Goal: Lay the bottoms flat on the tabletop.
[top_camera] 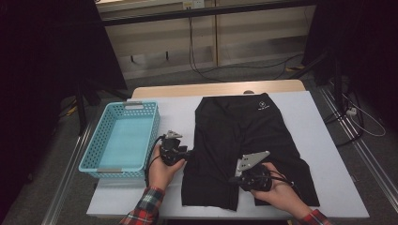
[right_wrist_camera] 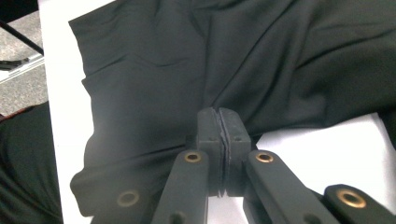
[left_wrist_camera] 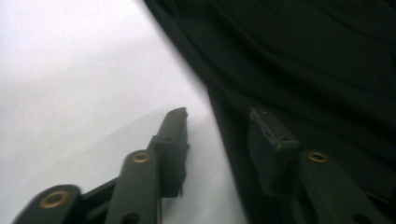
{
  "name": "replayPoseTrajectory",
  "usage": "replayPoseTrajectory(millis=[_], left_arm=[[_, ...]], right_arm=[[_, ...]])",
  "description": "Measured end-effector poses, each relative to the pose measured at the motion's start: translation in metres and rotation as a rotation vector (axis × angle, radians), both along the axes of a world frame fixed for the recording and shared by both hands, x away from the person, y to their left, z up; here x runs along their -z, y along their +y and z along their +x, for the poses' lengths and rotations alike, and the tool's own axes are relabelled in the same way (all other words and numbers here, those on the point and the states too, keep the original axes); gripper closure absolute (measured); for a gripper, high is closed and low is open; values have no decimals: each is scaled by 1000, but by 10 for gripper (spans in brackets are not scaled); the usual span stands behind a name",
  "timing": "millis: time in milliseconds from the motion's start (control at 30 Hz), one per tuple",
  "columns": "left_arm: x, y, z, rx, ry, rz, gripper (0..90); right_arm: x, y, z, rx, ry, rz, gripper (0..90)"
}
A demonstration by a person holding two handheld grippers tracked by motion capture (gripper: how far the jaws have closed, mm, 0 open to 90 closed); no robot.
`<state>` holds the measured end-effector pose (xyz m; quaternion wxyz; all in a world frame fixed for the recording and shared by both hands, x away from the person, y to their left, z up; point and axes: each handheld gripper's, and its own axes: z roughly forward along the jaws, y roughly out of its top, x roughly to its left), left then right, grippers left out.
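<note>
Black stretch shorts (top_camera: 244, 150) lie flat on the white surface (top_camera: 324, 154), waistband away from us and the two legs toward us, with nothing folded yet as far as we can judge. Our right gripper (top_camera: 233, 179) has its jaws pressed together on the fabric at the crotch notch between the legs; the right gripper view shows the cloth puckering toward the closed pads (right_wrist_camera: 219, 123). Our left gripper (top_camera: 187, 154) sits at the shorts' left edge with its jaws parted, one over bare surface and one over cloth, nothing pinched between them in the left gripper view. So one hold is made and the other is still to come; folding and placing seem to remain. From the high view we also see the empty light-blue basket (top_camera: 91, 154) just left of the shorts and the small white logo (top_camera: 260, 108) near the waistband.
</note>
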<state>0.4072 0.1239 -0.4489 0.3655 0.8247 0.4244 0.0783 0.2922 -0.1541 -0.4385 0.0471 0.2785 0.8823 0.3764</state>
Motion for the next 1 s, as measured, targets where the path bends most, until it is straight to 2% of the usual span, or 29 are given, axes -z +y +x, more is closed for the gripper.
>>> replayPoseTrajectory(millis=[67,100,167,233,300,333,367,400,433,567,667,767,833,867,933,1000], left_arm=[[-1,-3,0,9,2,14,642],[0,-5,-1,7,-1,14,653],[0,-7,-1,18,-6,29,695],[0,-8,0,9,8,15,757],[0,-9,1,13,23,14,798],[0,-9,2,13,38,3,827],[1,-10,3,19,52,-18,900],[1,-11,3,16,48,-17,895],[0,-11,3,20,52,-9,896],[0,-10,4,10,68,-36,900],[-1,-9,6,6,70,-42,900],[-4,-8,7,-1,60,-50,900],[-8,-5,8,-14,48,-71,900],[-10,-3,9,-13,44,-74,900],[-16,2,10,-17,32,-71,900],[-20,8,11,-45,20,-86,900]], right_arm=[[-2,-2,1,2,-11,7,845],[-5,-4,3,19,-31,19,777],[-13,-10,11,93,-63,38,606],[-21,-20,23,149,-98,52,578],[-26,-30,35,229,-136,49,488],[-26,-35,42,268,-144,47,484],[-26,-39,49,300,-144,44,479],[-25,-42,56,332,-144,41,471],[-23,-45,64,366,-141,31,472],[-13,-45,94,467,-128,-6,474],[-3,-36,112,477,-112,-34,475],[9,-26,124,469,-113,-101,498],[15,-23,128,466,-106,-114,591],[16,-24,130,477,-112,-99,606],[17,-26,131,473,-106,-88,791],[17,-28,131,474,-126,-116,885]])
